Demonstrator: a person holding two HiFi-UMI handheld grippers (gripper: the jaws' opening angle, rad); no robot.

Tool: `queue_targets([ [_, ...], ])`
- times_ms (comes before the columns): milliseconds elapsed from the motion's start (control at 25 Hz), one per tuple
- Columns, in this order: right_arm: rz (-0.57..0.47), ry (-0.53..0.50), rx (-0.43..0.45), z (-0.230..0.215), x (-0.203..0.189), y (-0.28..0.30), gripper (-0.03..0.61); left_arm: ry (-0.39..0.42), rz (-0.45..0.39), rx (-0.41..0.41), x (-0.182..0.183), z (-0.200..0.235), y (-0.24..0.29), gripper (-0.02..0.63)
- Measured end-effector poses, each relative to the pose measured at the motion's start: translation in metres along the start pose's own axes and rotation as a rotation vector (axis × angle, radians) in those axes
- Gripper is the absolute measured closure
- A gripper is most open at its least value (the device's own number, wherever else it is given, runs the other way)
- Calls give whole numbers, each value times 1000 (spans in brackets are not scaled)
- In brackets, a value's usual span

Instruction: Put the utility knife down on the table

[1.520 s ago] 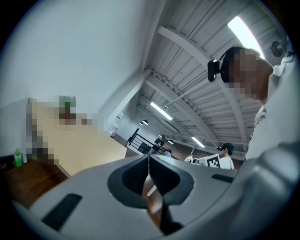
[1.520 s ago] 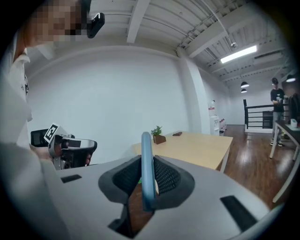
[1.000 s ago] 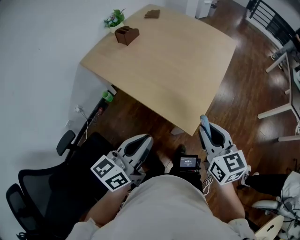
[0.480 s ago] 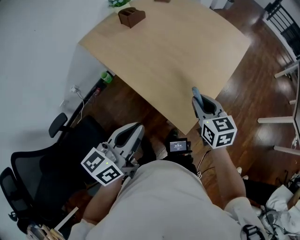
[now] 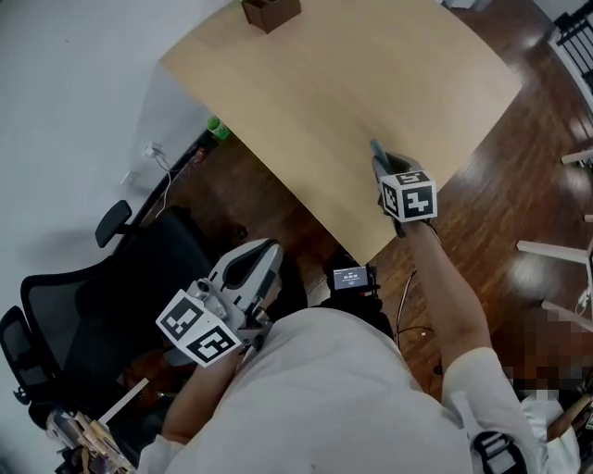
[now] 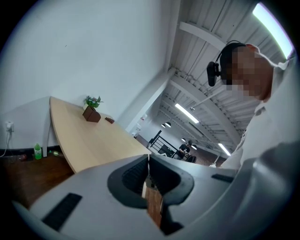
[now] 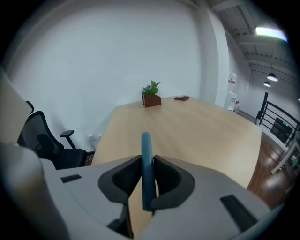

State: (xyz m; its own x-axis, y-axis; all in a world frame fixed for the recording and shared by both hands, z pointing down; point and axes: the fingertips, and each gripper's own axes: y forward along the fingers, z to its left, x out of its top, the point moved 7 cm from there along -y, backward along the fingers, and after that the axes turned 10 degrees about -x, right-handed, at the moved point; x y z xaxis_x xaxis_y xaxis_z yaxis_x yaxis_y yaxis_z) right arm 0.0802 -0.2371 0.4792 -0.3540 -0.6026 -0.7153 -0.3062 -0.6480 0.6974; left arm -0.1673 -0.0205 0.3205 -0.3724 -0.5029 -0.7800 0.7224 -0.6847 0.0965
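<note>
A blue utility knife (image 7: 146, 168) stands upright between the jaws of my right gripper (image 7: 146, 161), which is shut on it. In the head view that right gripper (image 5: 382, 159) is stretched out over the near corner of the light wooden table (image 5: 324, 83), with the knife's blue tip (image 5: 376, 148) showing above the wood. My left gripper (image 5: 256, 264) hangs low beside the person's body, off the table. In the left gripper view its jaws (image 6: 149, 161) are pressed together with nothing between them.
A brown wooden holder (image 5: 271, 11) with a small plant (image 7: 151, 87) stands at the table's far side, a flat dark item (image 7: 181, 98) near it. A black office chair (image 5: 102, 305) sits at the left on the dark wood floor, and a small screen device (image 5: 351, 277) lies below the table corner.
My right gripper has moved forward and up with the knife, from beside the body to over the table's near corner. The left gripper has stayed low by the body.
</note>
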Motion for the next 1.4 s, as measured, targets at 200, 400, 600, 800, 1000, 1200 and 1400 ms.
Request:
queue_targets([
  [200,78,-18,-10,-1,-6,36,502,-20,16,23,-5,4,5,612],
  [400,124,-35,-35,-1,-6,59,502,-13,34,20,-2,6,11,612],
  [600,152,-52,-72,2,-6,76,502,-15,55,14,-2,9,12,612],
  [800,181,-47,-97,0,-8,85,502,-13,58,21,2,11,11,612],
  [1000,197,-39,-108,-4,-16,89,502,-13,67,22,2,12,14,612],
  [1200,234,-28,-105,-6,-24,92,502,-13,71,16,4,12,16,612],
  [1400,223,-16,-106,-7,-22,92,502,-8,74,8,6,9,17,612],
])
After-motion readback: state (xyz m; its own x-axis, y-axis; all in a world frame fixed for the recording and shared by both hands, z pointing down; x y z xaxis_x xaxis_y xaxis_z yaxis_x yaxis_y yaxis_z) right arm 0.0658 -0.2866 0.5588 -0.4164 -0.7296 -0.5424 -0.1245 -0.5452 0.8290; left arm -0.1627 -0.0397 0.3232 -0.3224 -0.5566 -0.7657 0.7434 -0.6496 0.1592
